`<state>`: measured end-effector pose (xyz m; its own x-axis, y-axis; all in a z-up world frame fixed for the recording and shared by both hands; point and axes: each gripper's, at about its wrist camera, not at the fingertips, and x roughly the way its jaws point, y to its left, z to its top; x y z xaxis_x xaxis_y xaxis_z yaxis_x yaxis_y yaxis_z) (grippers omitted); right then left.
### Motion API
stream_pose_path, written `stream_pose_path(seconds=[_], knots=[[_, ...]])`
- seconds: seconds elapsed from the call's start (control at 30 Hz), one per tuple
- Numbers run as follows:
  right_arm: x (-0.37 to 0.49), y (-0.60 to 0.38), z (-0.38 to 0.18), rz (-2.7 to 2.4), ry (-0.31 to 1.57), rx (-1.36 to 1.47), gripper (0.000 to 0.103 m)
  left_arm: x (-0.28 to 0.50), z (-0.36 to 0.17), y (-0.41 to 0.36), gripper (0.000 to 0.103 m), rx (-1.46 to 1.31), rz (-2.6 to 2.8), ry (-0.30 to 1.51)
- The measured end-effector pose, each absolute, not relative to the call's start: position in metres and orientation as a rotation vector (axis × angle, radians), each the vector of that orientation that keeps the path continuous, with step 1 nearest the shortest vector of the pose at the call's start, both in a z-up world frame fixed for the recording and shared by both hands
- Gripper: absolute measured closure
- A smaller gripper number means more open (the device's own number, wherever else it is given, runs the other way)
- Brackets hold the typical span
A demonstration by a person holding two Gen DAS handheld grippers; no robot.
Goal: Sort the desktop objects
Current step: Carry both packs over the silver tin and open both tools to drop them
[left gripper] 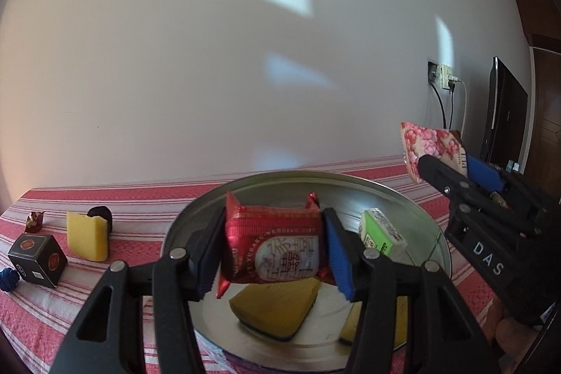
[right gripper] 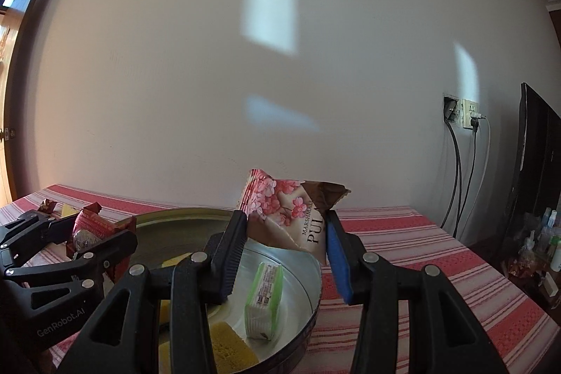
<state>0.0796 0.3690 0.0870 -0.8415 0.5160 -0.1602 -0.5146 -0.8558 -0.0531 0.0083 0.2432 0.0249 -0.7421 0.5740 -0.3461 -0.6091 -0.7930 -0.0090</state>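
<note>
My left gripper (left gripper: pixel 271 260) is shut on a red foil snack packet (left gripper: pixel 277 244) and holds it above a round metal tray (left gripper: pixel 420 212). My right gripper (right gripper: pixel 285 255) is shut on a pink flowered marshmallow packet (right gripper: pixel 280 212) above the tray's right rim (right gripper: pixel 315 272). The right gripper with its packet (left gripper: pixel 429 144) shows at the right of the left wrist view. The left gripper with the red packet (right gripper: pixel 87 230) shows at the left of the right wrist view. In the tray lie yellow sponge pieces (left gripper: pixel 277 307) and a green-and-white small box (left gripper: pixel 382 233).
On the red striped tablecloth (left gripper: pixel 140 195) left of the tray lie a yellow sponge wedge (left gripper: pixel 87 235), a dark round thing (left gripper: pixel 101 214), a black box (left gripper: pixel 36 260), a small red wrapped candy (left gripper: pixel 34 221) and a blue thing (left gripper: pixel 7 279). The wall stands close behind; a monitor (right gripper: pixel 536 163) stands far right.
</note>
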Motion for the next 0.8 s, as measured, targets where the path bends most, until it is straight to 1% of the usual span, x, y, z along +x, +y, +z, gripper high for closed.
stream_pose_path(seconds=[0.2, 0.23, 0.3, 0.33, 0.37, 0.43, 0.47, 0.53, 0.63, 0.77, 0.8], knots=[[0.068, 0.380, 0.081, 2.590, 0.014, -0.309, 0.055, 0.005, 0.023, 0.266, 0.049, -0.463, 2.464, 0.169], [0.069, 0.381, 0.081, 2.593, 0.020, -0.305, 0.054, 0.005, 0.021, 0.268, 0.047, -0.467, 2.465, 0.177], [0.070, 0.383, 0.080, 2.606, 0.037, -0.306, 0.054, 0.005, 0.020, 0.271, 0.047, -0.480, 2.472, 0.186], [0.069, 0.385, 0.080, 2.608, 0.042, -0.315, 0.054, 0.004, 0.021, 0.271, 0.045, -0.479, 2.481, 0.182], [0.068, 0.385, 0.079, 2.614, 0.045, -0.324, 0.054, 0.005, 0.021, 0.270, 0.043, -0.474, 2.495, 0.176], [0.066, 0.386, 0.078, 2.624, 0.053, -0.344, 0.054, 0.003, 0.021, 0.268, 0.027, -0.481, 2.537, 0.176], [0.067, 0.387, 0.077, 2.622, 0.061, -0.345, 0.054, 0.001, 0.021, 0.265, 0.023, -0.491, 2.545, 0.162], [0.072, 0.388, 0.078, 2.623, 0.077, -0.322, 0.053, -0.003, 0.021, 0.260, 0.002, -0.504, 2.566, 0.120], [0.082, 0.382, 0.079, 2.618, 0.076, -0.272, 0.049, 0.002, 0.023, 0.254, 0.001, -0.455, 2.570, 0.089], [0.091, 0.386, 0.081, 2.601, 0.102, -0.230, 0.048, 0.008, 0.022, 0.256, 0.001, -0.423, 2.557, 0.113], [0.093, 0.386, 0.081, 2.597, 0.111, -0.222, 0.045, 0.007, 0.022, 0.257, 0.001, -0.429, 2.552, 0.119]])
